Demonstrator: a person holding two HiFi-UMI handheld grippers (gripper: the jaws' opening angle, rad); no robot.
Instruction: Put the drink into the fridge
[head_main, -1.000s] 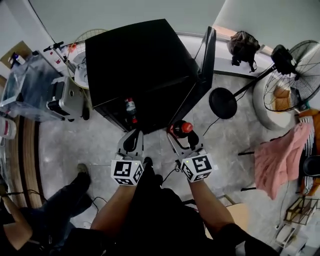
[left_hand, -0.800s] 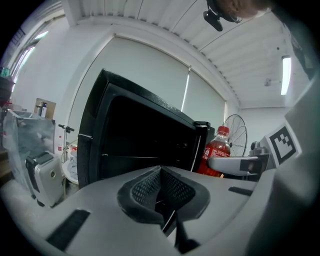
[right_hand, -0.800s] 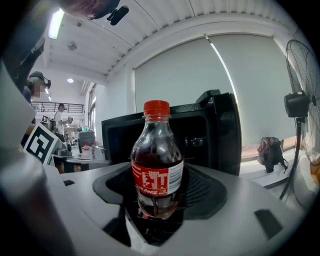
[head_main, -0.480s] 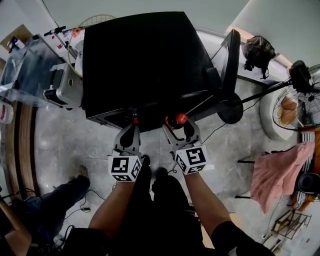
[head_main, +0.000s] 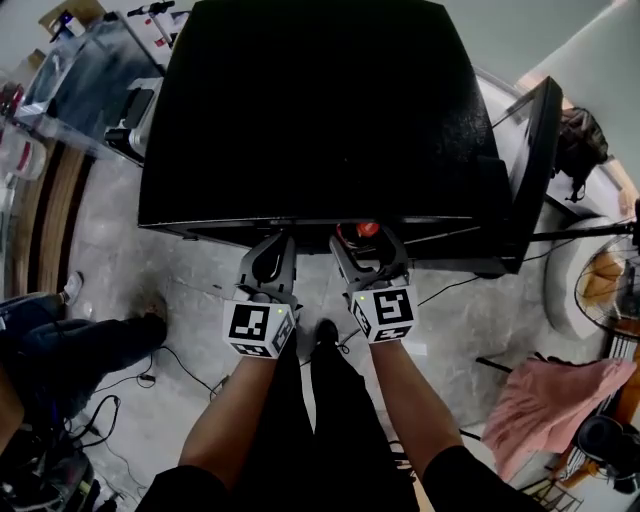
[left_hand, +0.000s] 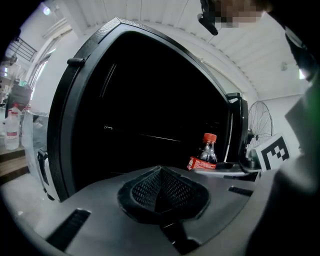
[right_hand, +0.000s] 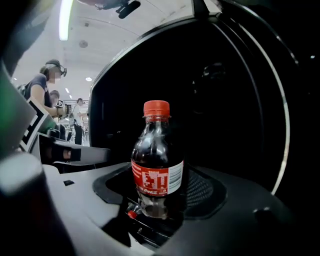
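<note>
Black, flat-topped and matt, the fridge (head_main: 320, 110) fills the upper head view, its door (head_main: 530, 170) open at upper right. Entry should be straight and level, with the bottle upright and clear of the frame. Left gripper (left_hand: 161, 172): mesh-textured pads closed together, empty. Right gripper (right_hand: 160, 200): clamped on the drink (right_hand: 157, 160), centre frame at the fridge mouth; smooth clear plastic, dark liquid, red cap.

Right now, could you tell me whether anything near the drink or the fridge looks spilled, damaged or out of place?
Nothing stands out. The cola bottle sits upright and capped in the right hand-held gripper, facing the open black fridge; the left hand-held gripper is shut and empty. No spill shows.
</note>
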